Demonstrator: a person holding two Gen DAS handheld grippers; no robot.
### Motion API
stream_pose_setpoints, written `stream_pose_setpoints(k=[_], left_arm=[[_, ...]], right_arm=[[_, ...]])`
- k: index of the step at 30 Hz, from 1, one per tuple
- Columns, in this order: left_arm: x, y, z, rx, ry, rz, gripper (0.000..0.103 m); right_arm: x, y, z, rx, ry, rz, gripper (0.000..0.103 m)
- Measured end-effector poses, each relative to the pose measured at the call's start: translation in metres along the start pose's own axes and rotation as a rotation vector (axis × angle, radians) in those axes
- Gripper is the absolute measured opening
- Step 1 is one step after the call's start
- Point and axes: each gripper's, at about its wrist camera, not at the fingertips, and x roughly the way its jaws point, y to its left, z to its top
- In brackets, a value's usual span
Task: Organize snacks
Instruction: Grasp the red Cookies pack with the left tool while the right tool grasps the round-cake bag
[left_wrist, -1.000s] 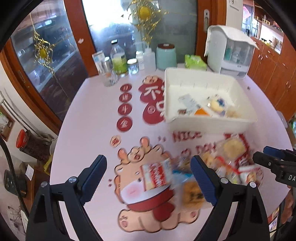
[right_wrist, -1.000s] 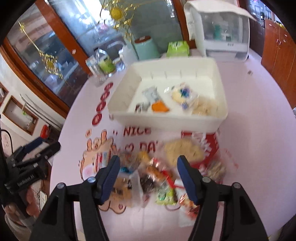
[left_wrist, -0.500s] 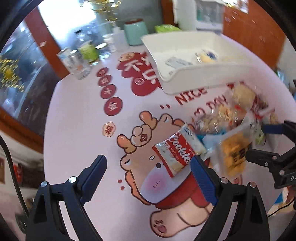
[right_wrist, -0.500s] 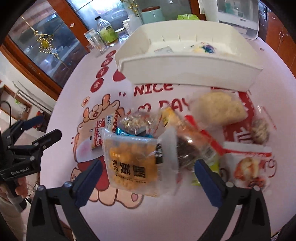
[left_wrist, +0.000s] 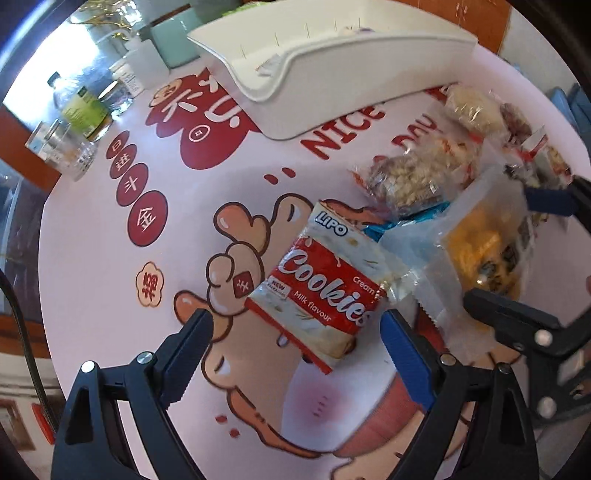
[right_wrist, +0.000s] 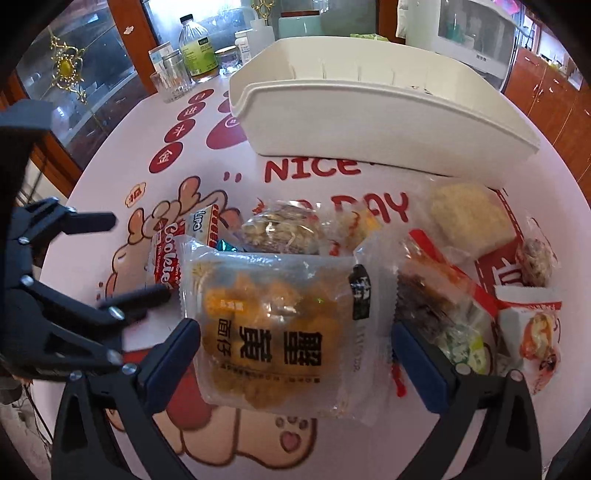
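A red and white Lipo cookies packet (left_wrist: 325, 280) lies flat on the printed table mat, between the fingers of my open left gripper (left_wrist: 295, 332), which hangs low over it. A clear packet of yellow pastry (right_wrist: 273, 332) lies between the fingers of my open right gripper (right_wrist: 295, 347), which is low over it. The cookies packet also shows in the right wrist view (right_wrist: 173, 254). The yellow packet shows in the left wrist view (left_wrist: 480, 251). A white tray (right_wrist: 369, 122) stands behind the pile.
Several other snack packets (right_wrist: 469, 218) lie to the right in front of the tray. Bottles and glass jars (right_wrist: 195, 51) stand at the table's far left. A white appliance (right_wrist: 476, 33) stands behind the tray. The two grippers are close together.
Both grippers have dropped and moved in toward the snack pile. The left one now straddles the cookies packet, the right one the yellow pastry packet. Both stay open.
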Motion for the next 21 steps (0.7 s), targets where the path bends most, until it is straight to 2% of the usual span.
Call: stream_pose_setpoints(k=[8, 15, 17, 19, 20, 21], left_arm=[[0.024, 0.017, 0.016, 0.008, 0.015, -0.042, 0.093], [0.031, 0.014, 0.029, 0.057, 0.007, -0.070, 0.093], [0.030, 0.014, 0.030, 0.060, 0.001, -0.097, 0.085], [0.026, 0.012, 0.028, 0.050, -0.013, -0.128, 0.059], [0.023, 0.010, 0.027, 0.047, -0.021, -0.132, 0.051], [0.021, 0.008, 0.027, 0.046, -0.032, -0.131, 0.033]], right_arm=[[0.010, 0.001, 0.008, -0.001, 0.055, 0.053, 0.103], [0.016, 0.018, 0.007, -0.107, 0.048, 0.006, 0.103], [0.016, 0.021, 0.006, -0.118, 0.042, 0.000, 0.103], [0.015, 0.021, 0.006, -0.120, 0.036, 0.004, 0.098], [0.014, 0.021, 0.005, -0.121, 0.029, 0.011, 0.090], [0.012, 0.022, 0.006, -0.125, 0.020, 0.018, 0.085]])
